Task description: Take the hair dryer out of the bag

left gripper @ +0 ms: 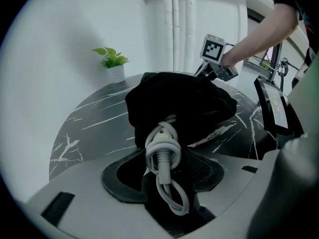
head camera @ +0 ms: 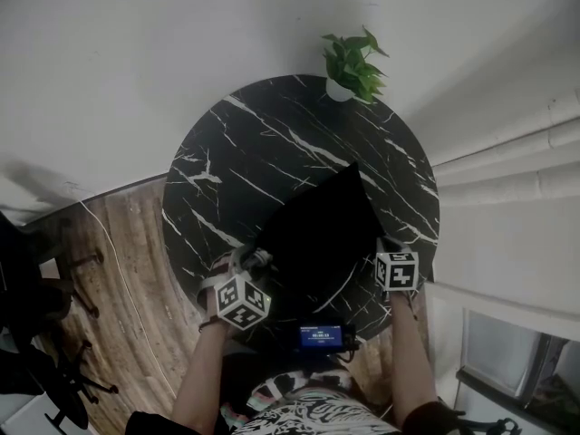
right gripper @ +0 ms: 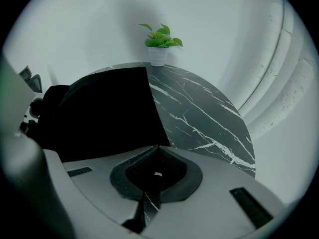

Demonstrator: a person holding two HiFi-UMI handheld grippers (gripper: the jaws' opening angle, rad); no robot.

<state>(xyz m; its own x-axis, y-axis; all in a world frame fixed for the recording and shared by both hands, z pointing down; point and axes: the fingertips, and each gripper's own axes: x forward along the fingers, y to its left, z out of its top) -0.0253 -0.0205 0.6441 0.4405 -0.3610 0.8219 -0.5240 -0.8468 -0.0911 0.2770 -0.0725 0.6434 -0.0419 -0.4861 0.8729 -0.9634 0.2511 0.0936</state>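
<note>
A black bag (head camera: pixel 317 234) lies on the round black marble table (head camera: pixel 272 143). In the left gripper view a white coiled cord (left gripper: pixel 160 143), the hair dryer's, sticks out of the bag's (left gripper: pixel 184 103) mouth. The dryer's body is hidden inside. My left gripper (left gripper: pixel 162 158) is shut on that cord bundle at the bag's near-left end (head camera: pixel 258 261). My right gripper (head camera: pixel 388 241) is shut at the bag's right corner. In its own view the dark fabric (right gripper: pixel 99 113) runs into the closed tips (right gripper: pixel 158 148). The left gripper view shows it (left gripper: pixel 202 74) against the bag's far side.
A small potted plant (head camera: pixel 353 62) stands at the table's far rim. White curtain folds (head camera: pixel 507 152) hang to the right. Wooden floor with a thin cable (head camera: pixel 109 243) lies to the left. A small device with a blue screen (head camera: pixel 322 336) sits by the person's body.
</note>
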